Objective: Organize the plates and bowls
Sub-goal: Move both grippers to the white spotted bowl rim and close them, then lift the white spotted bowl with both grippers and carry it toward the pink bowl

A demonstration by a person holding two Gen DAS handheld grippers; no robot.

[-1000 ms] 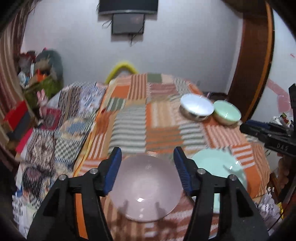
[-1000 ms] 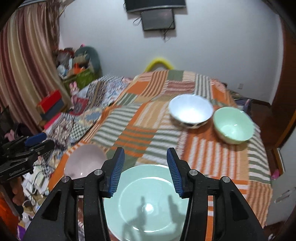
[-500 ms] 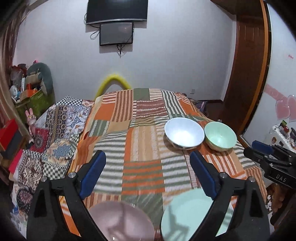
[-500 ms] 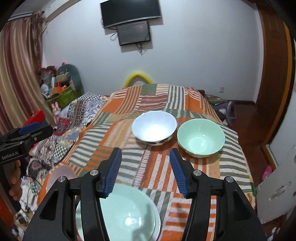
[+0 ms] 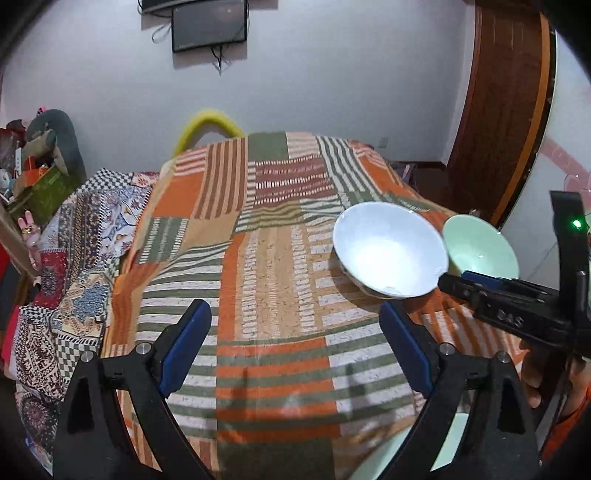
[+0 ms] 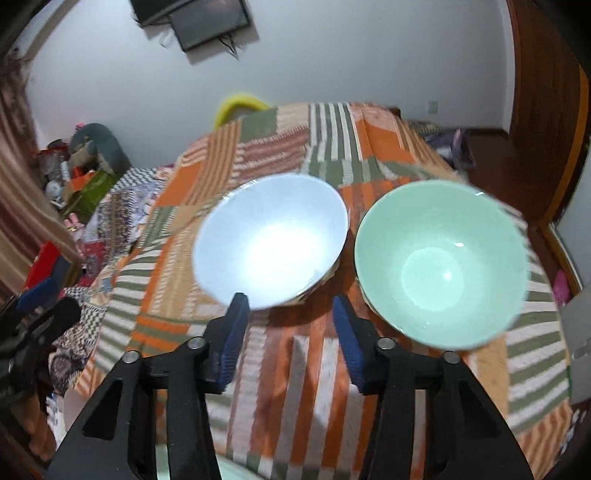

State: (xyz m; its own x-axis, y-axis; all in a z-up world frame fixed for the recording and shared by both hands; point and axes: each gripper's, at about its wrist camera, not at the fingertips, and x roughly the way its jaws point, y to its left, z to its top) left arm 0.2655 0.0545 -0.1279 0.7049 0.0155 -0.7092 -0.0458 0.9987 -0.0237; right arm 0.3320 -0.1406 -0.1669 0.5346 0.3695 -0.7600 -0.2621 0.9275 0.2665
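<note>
In the left wrist view the left gripper fills the bottom of the frame, its blue-padded black jaws spread wide over the striped orange, green and cream patchwork blanket. Nothing sits between the pads and they touch nothing. At the lower right edge, partly behind the right jaw, a sliver of a pale green plate shows. Further up, right of centre, stands a white round bowl, and just beside it on the right a mint-green round bowl, the two nearly touching. The right gripper reaches in from the right edge, close to the green bowl.

In the right wrist view the right gripper has its jaws partly apart and closing. Only blanket lies between them. The left pad's tip overlaps the near rim of the white bowl in the picture; whether it touches I cannot tell. The mint-green bowl sits upright to the right, apart from the right pad. Beyond both, in the upper left, a dark wall-mounted screen hangs on the white wall.
</note>
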